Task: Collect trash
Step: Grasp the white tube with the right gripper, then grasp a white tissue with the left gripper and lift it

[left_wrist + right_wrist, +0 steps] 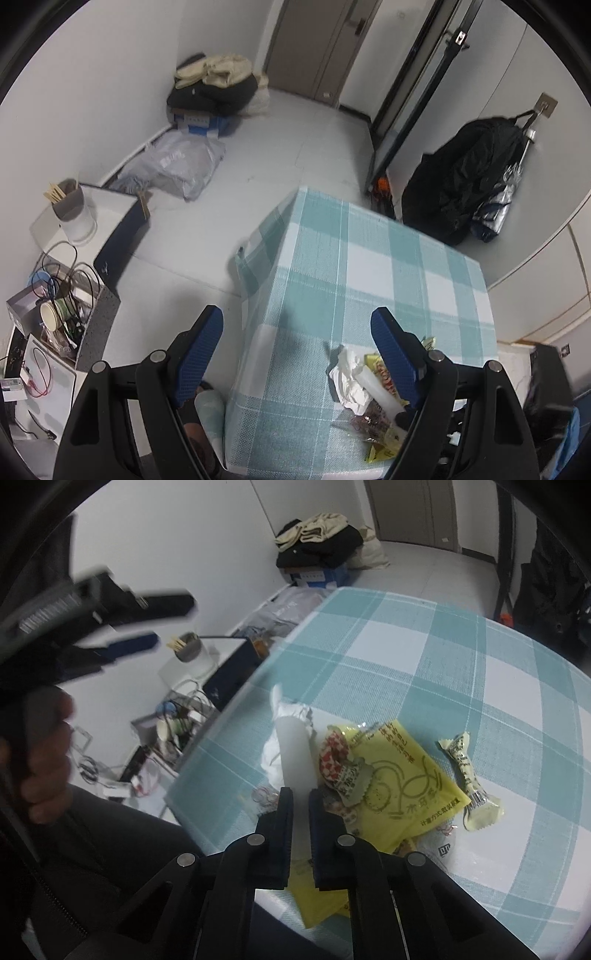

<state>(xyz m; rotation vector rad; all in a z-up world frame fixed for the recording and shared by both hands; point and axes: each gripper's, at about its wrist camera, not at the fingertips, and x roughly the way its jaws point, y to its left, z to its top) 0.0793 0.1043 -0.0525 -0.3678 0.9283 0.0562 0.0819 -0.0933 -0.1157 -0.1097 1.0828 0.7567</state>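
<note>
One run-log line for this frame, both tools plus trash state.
left tool: open, empty, over table edge | right tool: shut on white tube | wrappers, tissue: on checked tablecloth

In the right wrist view the left tongs (162, 622) are smeared by motion blur, so their finger edges cannot be made out, and the hand (40, 753) holding them is cut off by the left edge. The right tongs (301, 801) cover the near end of the white tube (293, 753), and whether their pads press it cannot be told. The yellow wrapper (402, 775) runs under a smaller red-checked packet (338, 755) and behind the tongs; its print is too small to read. In the left wrist view the trash pile (369, 391) is partly hidden behind the right finger (395, 362), and the desk (332, 258) is cut off by the bottom edge.
</note>
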